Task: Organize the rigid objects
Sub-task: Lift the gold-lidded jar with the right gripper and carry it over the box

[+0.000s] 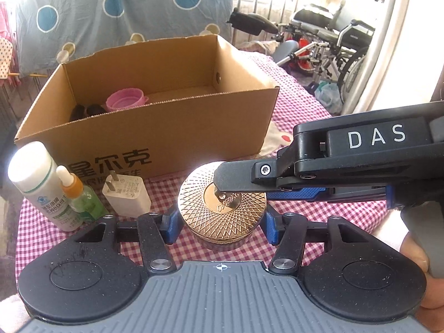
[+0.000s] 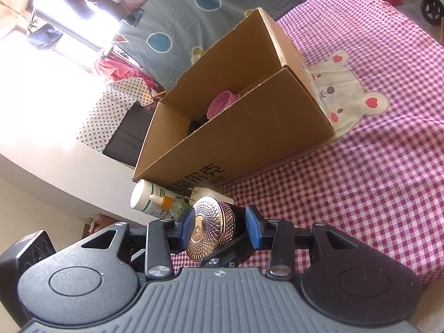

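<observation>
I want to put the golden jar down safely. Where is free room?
Free: the right half of the cardboard box, beside the pink cup; the checked cloth right of the box. Crowded: before the box's left front, with bottles and charger.

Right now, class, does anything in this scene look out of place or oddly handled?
One thing: the round gold lattice-patterned jar is gripped by both tongs at once. The left tongs clamp its sides, while the right tongs clamp it top and bottom. Otherwise, the open cardboard box and the white bottle stand upright.

Harsh window backlight, blown-out glare, fisheye-bent edges.
</observation>
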The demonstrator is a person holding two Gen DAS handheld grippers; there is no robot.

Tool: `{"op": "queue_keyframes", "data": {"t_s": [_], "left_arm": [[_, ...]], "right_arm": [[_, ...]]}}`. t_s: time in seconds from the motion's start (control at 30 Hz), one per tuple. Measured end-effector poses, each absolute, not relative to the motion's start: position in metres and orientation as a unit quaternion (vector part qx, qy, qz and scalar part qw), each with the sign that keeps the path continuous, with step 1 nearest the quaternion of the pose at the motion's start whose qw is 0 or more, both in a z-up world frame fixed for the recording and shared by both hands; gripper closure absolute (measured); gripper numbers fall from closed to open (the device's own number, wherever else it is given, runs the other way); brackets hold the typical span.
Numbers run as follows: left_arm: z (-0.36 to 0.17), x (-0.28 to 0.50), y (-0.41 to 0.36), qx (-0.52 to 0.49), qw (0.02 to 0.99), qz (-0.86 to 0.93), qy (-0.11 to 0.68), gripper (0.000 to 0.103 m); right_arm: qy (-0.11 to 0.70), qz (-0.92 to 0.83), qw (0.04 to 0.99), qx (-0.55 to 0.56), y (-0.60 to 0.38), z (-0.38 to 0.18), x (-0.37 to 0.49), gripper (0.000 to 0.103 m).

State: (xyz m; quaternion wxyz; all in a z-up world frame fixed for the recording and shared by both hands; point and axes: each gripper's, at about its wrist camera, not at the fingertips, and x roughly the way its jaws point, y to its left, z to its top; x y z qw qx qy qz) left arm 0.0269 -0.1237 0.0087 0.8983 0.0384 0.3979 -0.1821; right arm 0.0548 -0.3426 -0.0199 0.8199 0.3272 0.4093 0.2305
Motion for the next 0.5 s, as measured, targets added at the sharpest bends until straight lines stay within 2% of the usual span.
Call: {"op": "queue_keyframes", "data": {"t_s": [0.5], "left_arm": [[0.065, 0.057, -0.099, 0.024, 0.925, -0.154, 0.345, 0.047]], "right_arm": [[0.370, 0.276, 0.845, 0.270, -0.308, 0.051, 0.098, 0.059]]}}
